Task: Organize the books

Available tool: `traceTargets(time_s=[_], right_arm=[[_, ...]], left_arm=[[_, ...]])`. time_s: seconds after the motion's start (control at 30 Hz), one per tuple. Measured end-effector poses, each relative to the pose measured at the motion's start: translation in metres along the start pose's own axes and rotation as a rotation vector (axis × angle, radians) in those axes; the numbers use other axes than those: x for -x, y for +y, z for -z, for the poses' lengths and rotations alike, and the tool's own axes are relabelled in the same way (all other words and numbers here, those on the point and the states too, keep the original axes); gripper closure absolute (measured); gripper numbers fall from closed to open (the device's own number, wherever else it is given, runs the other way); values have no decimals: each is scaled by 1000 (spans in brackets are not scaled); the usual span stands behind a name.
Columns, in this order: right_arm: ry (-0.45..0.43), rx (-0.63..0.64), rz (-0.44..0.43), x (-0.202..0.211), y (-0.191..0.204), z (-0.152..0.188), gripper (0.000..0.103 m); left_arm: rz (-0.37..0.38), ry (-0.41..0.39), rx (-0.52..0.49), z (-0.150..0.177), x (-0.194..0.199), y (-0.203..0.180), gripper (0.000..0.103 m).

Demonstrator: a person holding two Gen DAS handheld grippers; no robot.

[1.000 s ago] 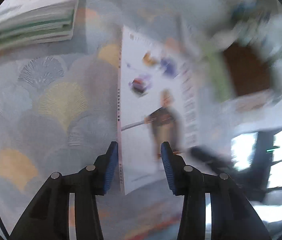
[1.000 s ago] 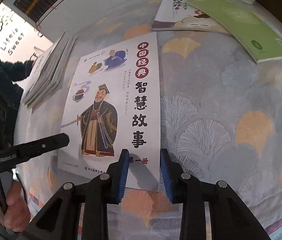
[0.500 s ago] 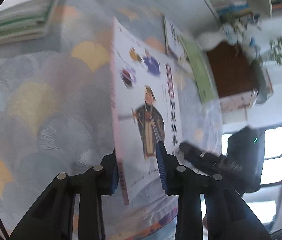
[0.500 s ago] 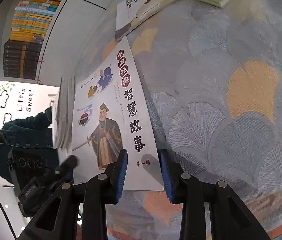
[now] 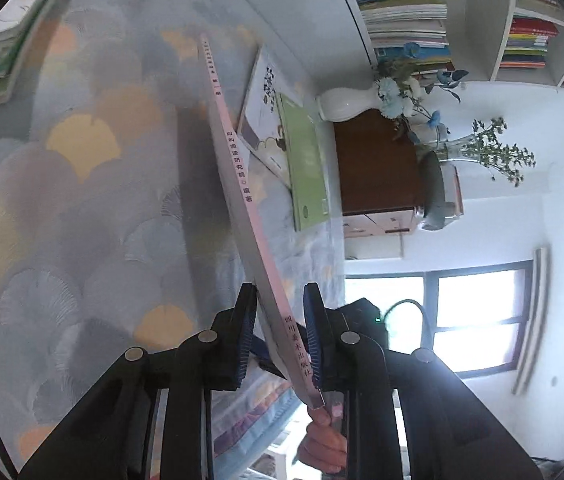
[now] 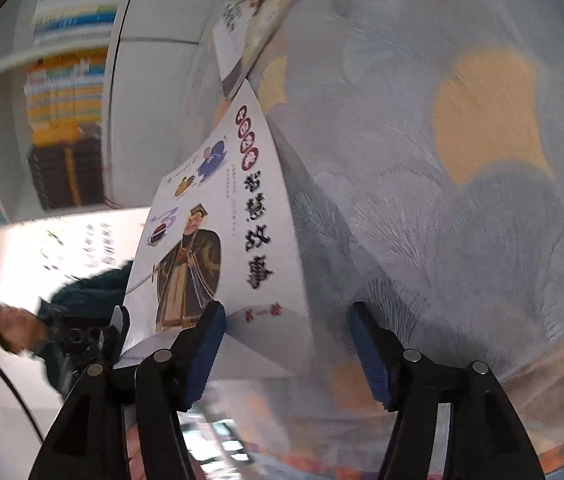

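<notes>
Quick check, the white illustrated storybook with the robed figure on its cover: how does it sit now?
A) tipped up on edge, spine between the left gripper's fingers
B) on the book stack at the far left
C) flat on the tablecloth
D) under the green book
A: the left wrist view shows the white illustrated storybook edge-on, its pink spine running between the closing left gripper, raised off the fan-patterned tablecloth.

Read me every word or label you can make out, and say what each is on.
"叫叫阅读研究院 编著": storybook spine.
"四川美术出版社": spine, lower end.
"智慧故事": its cover, large title.
"第一册": cover, under the title.
Cover's red roundels, wall lettering, shelved books: too blurred or small to read.
</notes>
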State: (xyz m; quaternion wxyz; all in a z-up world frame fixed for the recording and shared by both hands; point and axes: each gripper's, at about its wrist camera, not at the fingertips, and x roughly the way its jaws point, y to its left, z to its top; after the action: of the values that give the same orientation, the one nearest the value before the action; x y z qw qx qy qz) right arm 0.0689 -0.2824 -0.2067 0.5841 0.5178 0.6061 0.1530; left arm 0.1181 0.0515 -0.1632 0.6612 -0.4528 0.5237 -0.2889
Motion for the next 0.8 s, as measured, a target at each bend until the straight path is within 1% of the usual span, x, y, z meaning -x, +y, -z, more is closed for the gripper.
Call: traceTargets(time_s=[0.07,0.13,0.17,0.2,0.27,0.33,0.37,0.43,0.5,0.57,0.63,0.7,0.8], right_arm=[[6,-25,-58,-1,-6,-6,41],[13,-41,-118,-8,-7,-15,46],[10,-33,-127,-11,-4,-18,55],[5,-21,-116,-14,-1,-21,66],[-7,27,-57,-17,9,-22,73],[-32,145,33,-15,29,-15,77],[-36,200,78,-13,38,-11,80],[-48,324,181,-14,60,0,81],[-55,462,292,-18,84,15,84],[-70,581,378,-19,102,30,84],[-75,688,422,-20,120,45,84],[-84,773,445,-18,133,59,84],[-96,878,469,-14,155,78,84]], left_arm=[[25,20,43,-2,-2,9,83],[32,30,72,-3,-4,17,83],[12,34,68,-2,-6,18,83],[-19,31,62,0,-6,18,83],[-88,27,37,1,-6,15,83],[-218,39,-32,3,-10,9,83],[-316,49,-100,6,-15,3,83],[-440,62,-198,12,-23,-8,83],[-507,67,-280,21,-27,-18,82],[-533,53,-326,27,-25,-26,81],[-546,30,-359,31,-18,-33,81],[-549,-7,-399,34,-6,-42,81],[-531,-42,-424,33,11,-53,81]])
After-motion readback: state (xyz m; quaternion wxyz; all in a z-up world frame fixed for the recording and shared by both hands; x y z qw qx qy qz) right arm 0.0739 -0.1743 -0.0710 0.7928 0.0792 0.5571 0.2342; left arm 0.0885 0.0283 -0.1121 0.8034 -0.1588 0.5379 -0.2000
